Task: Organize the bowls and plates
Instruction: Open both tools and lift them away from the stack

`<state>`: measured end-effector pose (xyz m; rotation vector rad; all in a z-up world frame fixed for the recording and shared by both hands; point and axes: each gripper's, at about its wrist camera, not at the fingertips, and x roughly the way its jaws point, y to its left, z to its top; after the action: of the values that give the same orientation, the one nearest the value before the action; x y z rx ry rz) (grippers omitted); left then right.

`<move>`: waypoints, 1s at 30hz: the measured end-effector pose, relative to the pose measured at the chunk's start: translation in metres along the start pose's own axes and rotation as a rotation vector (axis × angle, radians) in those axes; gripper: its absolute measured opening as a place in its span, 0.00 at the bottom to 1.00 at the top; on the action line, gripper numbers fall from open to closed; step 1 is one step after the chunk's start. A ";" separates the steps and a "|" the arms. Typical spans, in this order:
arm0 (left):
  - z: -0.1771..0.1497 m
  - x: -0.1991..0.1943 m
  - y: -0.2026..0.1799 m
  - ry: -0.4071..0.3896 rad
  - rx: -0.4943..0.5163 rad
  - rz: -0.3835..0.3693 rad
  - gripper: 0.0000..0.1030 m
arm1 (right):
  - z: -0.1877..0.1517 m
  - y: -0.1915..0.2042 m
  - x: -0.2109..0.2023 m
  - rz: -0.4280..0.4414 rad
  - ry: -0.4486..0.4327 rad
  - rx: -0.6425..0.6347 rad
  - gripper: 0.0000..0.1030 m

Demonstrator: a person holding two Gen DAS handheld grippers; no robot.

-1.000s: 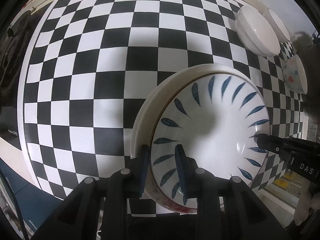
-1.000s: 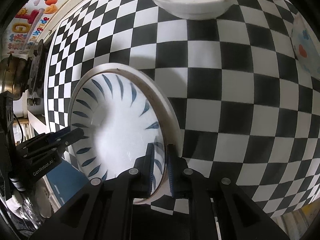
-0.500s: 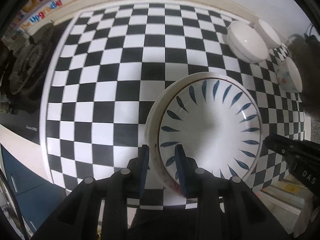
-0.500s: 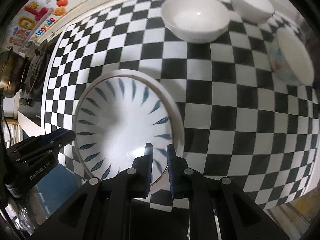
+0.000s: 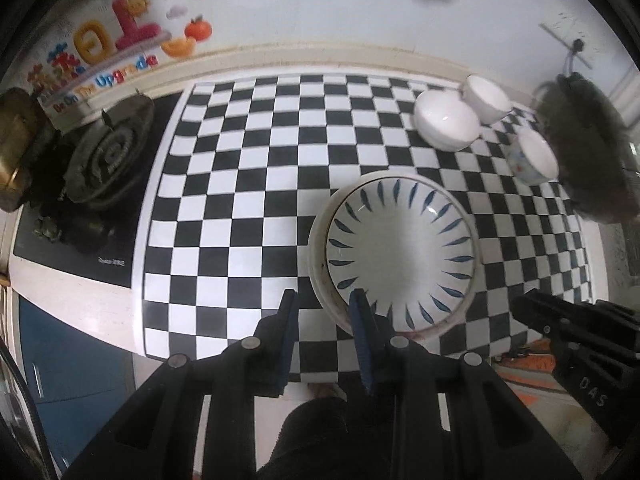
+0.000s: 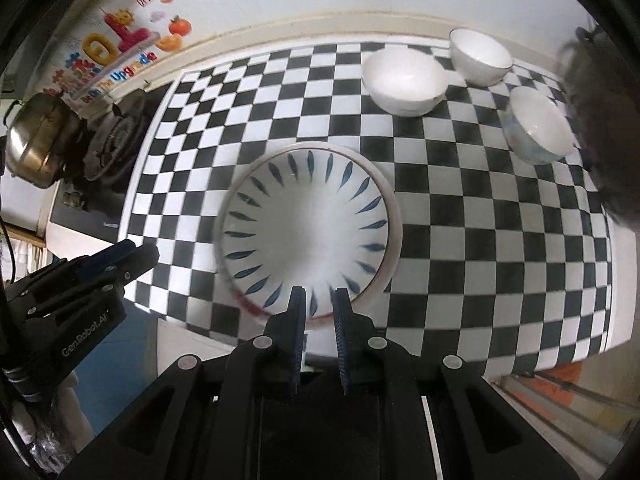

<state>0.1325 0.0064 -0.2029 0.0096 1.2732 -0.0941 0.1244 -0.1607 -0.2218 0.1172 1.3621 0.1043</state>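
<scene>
A blue-leaf plate [image 5: 400,248] [image 6: 304,240] lies stacked on a larger white plate [image 5: 316,240] [image 6: 394,216] near the front of the checkered table [image 5: 240,184]. My left gripper [image 5: 324,316] hovers above the stack's near-left rim, its jaws slightly apart with nothing between them. My right gripper [image 6: 319,296] hovers over the near rim, its narrow gap also empty. Each gripper shows in the other's view, the right gripper [image 5: 520,304] and the left gripper [image 6: 136,252]. At the back right stand a wide white bowl [image 5: 446,124] [image 6: 404,80], a smaller white bowl [image 5: 486,98] [image 6: 480,56] and a patterned bowl [image 5: 532,158] [image 6: 538,128].
A gas burner [image 5: 108,156] and a metal pot [image 6: 36,144] sit left of the table. A dark fuzzy object [image 5: 584,148] borders the bowls on the right. A stickered wall [image 5: 120,44] runs behind. The table's front edge [image 6: 440,352] lies just below the plates.
Both grippers have risen off the plate rims they straddled and tilted up. The stacked plates stay on the table and look smaller; the wall and stove have come into view.
</scene>
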 end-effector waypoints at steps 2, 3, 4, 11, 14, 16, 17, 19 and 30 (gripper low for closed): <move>-0.005 -0.015 0.000 -0.022 0.015 -0.006 0.24 | -0.011 0.004 -0.014 0.004 -0.021 0.017 0.15; -0.007 -0.020 0.000 -0.029 0.020 -0.014 0.24 | -0.017 0.006 -0.021 0.001 -0.034 0.024 0.15; -0.010 -0.027 -0.001 -0.037 0.023 -0.019 0.24 | -0.021 0.007 -0.027 0.000 -0.046 0.029 0.15; -0.021 -0.056 -0.010 -0.084 0.058 -0.030 0.24 | -0.040 0.010 -0.063 -0.005 -0.110 0.038 0.15; -0.022 -0.060 -0.016 -0.093 0.062 -0.024 0.24 | -0.043 0.008 -0.071 0.010 -0.116 0.034 0.15; -0.020 -0.060 -0.020 -0.099 0.055 -0.023 0.24 | -0.041 0.004 -0.074 0.020 -0.122 0.029 0.16; -0.019 -0.059 -0.023 -0.100 0.053 -0.023 0.26 | -0.039 0.002 -0.075 0.033 -0.121 0.029 0.16; -0.015 -0.057 -0.028 -0.103 0.041 -0.021 0.29 | -0.034 -0.007 -0.075 0.058 -0.117 0.027 0.20; 0.070 0.013 -0.073 0.019 -0.105 -0.045 0.35 | 0.055 -0.122 -0.044 0.152 -0.083 0.118 0.49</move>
<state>0.1975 -0.0714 -0.1913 -0.1092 1.2961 -0.0660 0.1695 -0.2894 -0.1856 0.3208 1.2751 0.1453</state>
